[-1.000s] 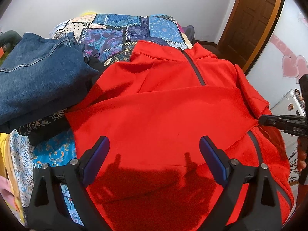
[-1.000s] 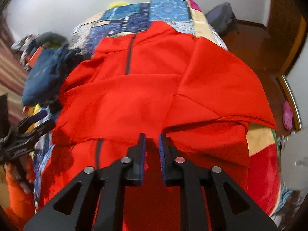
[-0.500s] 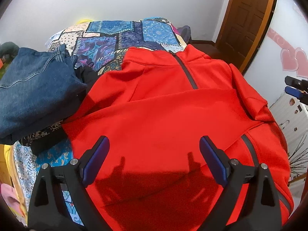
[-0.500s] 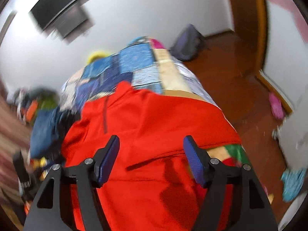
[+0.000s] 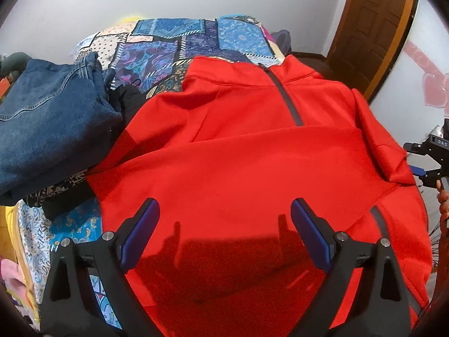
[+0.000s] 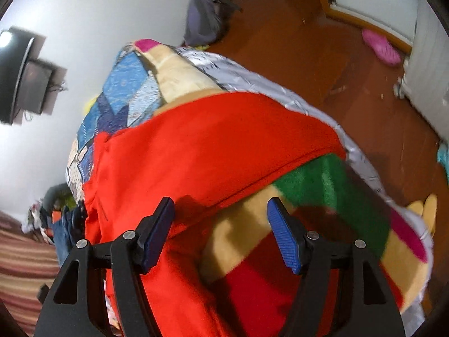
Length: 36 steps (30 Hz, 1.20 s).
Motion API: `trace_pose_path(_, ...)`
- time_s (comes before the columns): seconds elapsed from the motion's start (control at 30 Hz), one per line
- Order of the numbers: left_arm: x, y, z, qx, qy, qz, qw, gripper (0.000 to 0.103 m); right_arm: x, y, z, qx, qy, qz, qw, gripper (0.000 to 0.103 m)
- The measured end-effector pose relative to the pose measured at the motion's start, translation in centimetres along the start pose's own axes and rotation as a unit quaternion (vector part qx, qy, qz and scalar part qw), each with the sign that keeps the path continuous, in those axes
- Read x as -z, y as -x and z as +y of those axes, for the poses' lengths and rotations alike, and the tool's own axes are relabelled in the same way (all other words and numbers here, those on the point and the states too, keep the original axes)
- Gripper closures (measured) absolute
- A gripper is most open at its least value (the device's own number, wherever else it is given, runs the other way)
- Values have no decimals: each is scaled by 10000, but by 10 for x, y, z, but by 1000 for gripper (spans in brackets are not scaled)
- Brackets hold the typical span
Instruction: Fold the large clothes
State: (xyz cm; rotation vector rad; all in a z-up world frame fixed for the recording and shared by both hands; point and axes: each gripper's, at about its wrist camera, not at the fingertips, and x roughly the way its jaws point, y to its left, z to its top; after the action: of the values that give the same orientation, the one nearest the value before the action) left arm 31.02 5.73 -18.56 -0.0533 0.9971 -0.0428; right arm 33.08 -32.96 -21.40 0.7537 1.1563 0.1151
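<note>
A large red zip-neck pullover [image 5: 247,151] lies spread on the bed, collar at the far end, with both sleeves folded across the body. My left gripper [image 5: 224,233] is open and empty above its lower front. My right gripper [image 6: 221,233] is open and empty at the bed's right side, over the folded sleeve's edge [image 6: 252,182]. The right gripper also shows at the right edge of the left wrist view [image 5: 429,163]. The pullover fills the left half of the right wrist view [image 6: 196,146].
Folded blue jeans [image 5: 47,118] lie on the bed to the left of the pullover, over a dark garment [image 5: 126,101]. A patchwork quilt [image 5: 182,39] covers the bed. A colourful blanket [image 6: 322,191] hangs at the right side. Wooden floor [image 6: 308,42] and a door [image 5: 370,28] lie beyond.
My right gripper opened, let go of the red sleeve, lifted away and swung toward the bed's right edge. The sleeve now lies flat across the body. My left gripper stayed open and almost still.
</note>
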Motion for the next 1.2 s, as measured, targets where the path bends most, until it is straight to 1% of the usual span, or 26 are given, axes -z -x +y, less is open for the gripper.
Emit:
trace_pose_path(0.17, 0, -4, 5, -79, 66, 46, 9999, 8, -14, -7, -5, -50, -109, -50, 9999, 38)
trace_pose_path(0.27, 0, -7, 7, -163, 87, 72, 9998, 8, -22, -17, -7, 78, -174, -99, 9998, 38)
trace_pose_path(0.33, 0, -7, 8, -199, 75, 68, 9998, 8, -24, -17, -4, 229, -118, -213, 9994, 40)
trace_pose_path(0.37, 0, -6, 8, -207, 66, 59, 9997, 8, -25, -14, 0, 342, -46, -312, 9989, 48)
trace_pose_path(0.4, 0, -5, 8, -220, 48, 42, 9997, 8, -25, -12, 5, 479, 59, -445, 9978, 62)
trace_pose_path(0.43, 0, -4, 8, -238, 32, 25, 9997, 8, -25, -9, 9, 600, 182, -563, 9964, 70)
trace_pose_path(0.47, 0, -3, 8, -259, 14, 8, 9997, 8, -25, -5, 13, 659, 268, -629, 9955, 83)
trace_pose_path(0.5, 0, -1, 8, -286, -10, -18, 9996, 8, -26, 0, 18, 661, 338, -697, 9948, 91)
trace_pose_path(0.57, 0, 3, 9, -309, -38, -66, 9995, 8, -26, 14, 30, 613, 528, -925, 9924, 94)
trace_pose_path(0.67, 0, 10, 12, -294, -24, -145, 9995, 8, -20, 42, 58, 501, 1023, -1361, 9841, 95)
trace_pose_path(0.7, 0, 11, 13, -285, -9, -169, 9994, 8, -17, 54, 70, 387, 1188, -1521, 9804, 95)
trace_pose_path(0.8, -1, 17, 17, -260, 52, -250, 9993, 8, -4, 81, 104, 48, 1592, -1825, 9702, 95)
trace_pose_path(0.9, 0, 24, 21, -225, 122, -344, 9991, 8, 12, 98, 145, -319, 2065, -1992, 9574, 95)
trace_pose_path(1.0, 2, 34, 28, -173, 212, -465, 9985, 8, 37, 104, 183, -662, 2574, -1942, 9443, 95)
trace_pose_path(1.07, 3, 39, 33, -165, 255, -534, 9981, 8, 58, 101, 208, -848, 2947, -1763, 9353, 95)
trace_pose_path(1.2, 7, 51, 51, -184, 381, -646, 9970, 8, 97, 76, 246, -973, 3568, -1299, 9200, 95)
